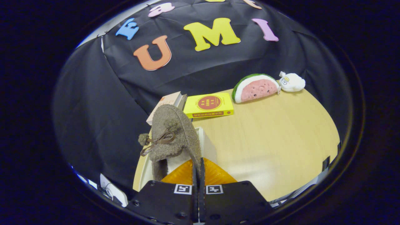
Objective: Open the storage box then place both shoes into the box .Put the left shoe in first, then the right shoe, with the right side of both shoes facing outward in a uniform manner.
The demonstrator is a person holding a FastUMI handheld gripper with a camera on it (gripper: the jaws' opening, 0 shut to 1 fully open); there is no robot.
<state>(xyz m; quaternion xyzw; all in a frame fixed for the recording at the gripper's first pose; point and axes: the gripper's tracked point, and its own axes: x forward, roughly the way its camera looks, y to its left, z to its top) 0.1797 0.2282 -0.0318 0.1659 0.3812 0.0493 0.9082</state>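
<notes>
— What's over to the left of the fingers?

— A fuzzy brown shoe (175, 134), hanging toe-up just ahead of them and a little to their left; a thin brown lace bow with a pom-pom sits on its front; its heel rim runs down into the fingers.

— And the gripper (198, 168) itself?

— Its fingers are pressed nearly together, pinching the edge of that shoe's opening between them; no gap shows apart from the thin strip of fabric.

— Where's the storage box?

— Right under the shoe; the storage box (206, 142) shows a pale wall just beside the shoe's right edge, and an orange translucent panel (212, 176) lies directly in front of the fingers, below the shoe; whether the shoe touches the box I cannot tell.

— Beyond that?

— Beyond the shoe, a pale book (168, 101) lies on the tabletop (275, 137), with a yellow box (208, 105) beside it; farther to the right of the fingers, at the tabletop's far edge, sits a watermelon-slice plush (255, 88), and a small white plush (292, 82) touches its right end.
</notes>
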